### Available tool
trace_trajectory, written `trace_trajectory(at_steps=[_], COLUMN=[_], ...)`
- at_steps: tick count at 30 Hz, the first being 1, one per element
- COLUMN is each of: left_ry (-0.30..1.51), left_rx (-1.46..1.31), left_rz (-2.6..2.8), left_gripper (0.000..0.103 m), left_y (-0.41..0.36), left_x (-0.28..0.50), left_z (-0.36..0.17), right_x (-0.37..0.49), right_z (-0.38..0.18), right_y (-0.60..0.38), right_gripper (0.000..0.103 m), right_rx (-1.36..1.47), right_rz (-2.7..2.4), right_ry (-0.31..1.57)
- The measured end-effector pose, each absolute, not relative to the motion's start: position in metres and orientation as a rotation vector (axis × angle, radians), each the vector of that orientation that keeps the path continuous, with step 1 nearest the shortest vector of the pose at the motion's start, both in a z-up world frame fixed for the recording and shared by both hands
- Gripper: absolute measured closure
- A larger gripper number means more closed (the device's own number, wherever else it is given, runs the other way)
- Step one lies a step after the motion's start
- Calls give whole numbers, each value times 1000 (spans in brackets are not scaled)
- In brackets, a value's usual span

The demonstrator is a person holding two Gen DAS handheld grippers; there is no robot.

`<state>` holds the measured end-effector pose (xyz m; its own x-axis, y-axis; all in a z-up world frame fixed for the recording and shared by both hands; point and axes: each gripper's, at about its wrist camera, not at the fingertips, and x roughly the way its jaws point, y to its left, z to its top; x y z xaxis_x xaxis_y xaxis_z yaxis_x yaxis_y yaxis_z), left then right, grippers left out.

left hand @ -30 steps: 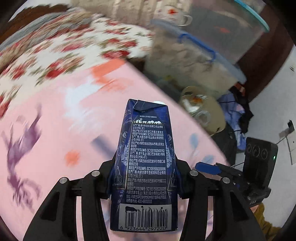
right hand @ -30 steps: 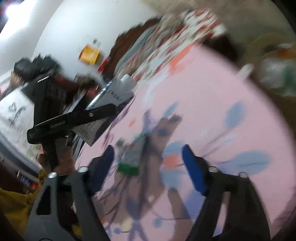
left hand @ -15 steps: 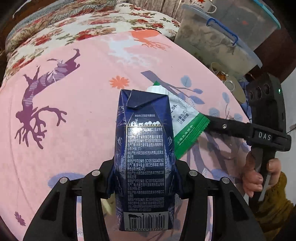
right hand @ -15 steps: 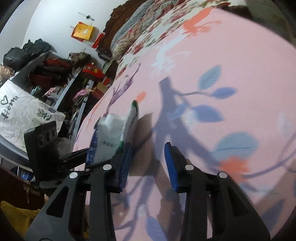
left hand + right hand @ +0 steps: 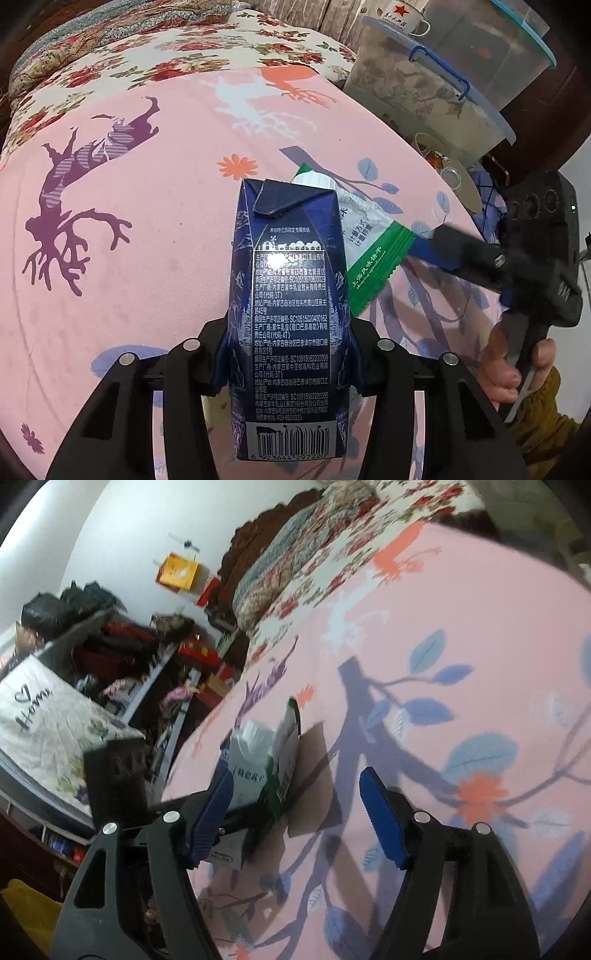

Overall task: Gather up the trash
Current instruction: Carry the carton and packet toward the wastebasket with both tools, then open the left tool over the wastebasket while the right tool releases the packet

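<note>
My left gripper [image 5: 288, 354] is shut on a dark blue milk carton [image 5: 290, 314], held upright above the pink printed bedsheet [image 5: 147, 258]. A white and green snack wrapper [image 5: 369, 251] lies on the sheet just behind and right of the carton. My right gripper [image 5: 295, 816] is open; in the left wrist view its blue finger [image 5: 430, 251] touches the wrapper's edge. In the right wrist view the wrapper [image 5: 284, 753] stands between the open fingers, nearer the left one, with the carton [image 5: 247, 768] behind it.
Clear plastic storage boxes with blue lids [image 5: 436, 85] stand beyond the bed's far right corner, a white mug [image 5: 402, 18] on top. A floral quilt [image 5: 147, 59] lies at the bed's far end. Cluttered shelves and bags [image 5: 110, 646] stand left of the bed.
The right gripper has opened wider, and the wrapper now sits loose between its fingers. The left gripper with the carton has stayed almost still.
</note>
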<state>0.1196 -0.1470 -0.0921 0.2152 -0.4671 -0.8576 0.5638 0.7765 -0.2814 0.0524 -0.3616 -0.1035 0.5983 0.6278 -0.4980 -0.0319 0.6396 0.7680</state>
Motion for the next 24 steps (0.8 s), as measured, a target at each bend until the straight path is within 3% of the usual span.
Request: trace_trajectory(at_steps=[2,3,4,6,14,24], left_ry=[1149,1149,1153,1171,1103,1068], left_rx=[91,90,87,77,171,331], left_rz=[-718,-719,-719,-727,-848,-1073], left_gripper=[57,57,57,57,57,57], left_y=[-146,-146,-146,-147,-212,-442], left_x=[120,120,120,122,127,155], left_z=[-92,-92,-92,-90,-52,-36], right_x=[65,71,78,83,54,-32], right_z=[-109,-112,-117,-121,-104,-74], right_y=[-350,-347,-343,-342,-427,-623], right_gripper=[55,73,85,95,98,98], right_rx=[807,816,836,861,931,887], right_rz=[464,474,487,479,327,-207], right_ry=[881,892,901,898,725,484])
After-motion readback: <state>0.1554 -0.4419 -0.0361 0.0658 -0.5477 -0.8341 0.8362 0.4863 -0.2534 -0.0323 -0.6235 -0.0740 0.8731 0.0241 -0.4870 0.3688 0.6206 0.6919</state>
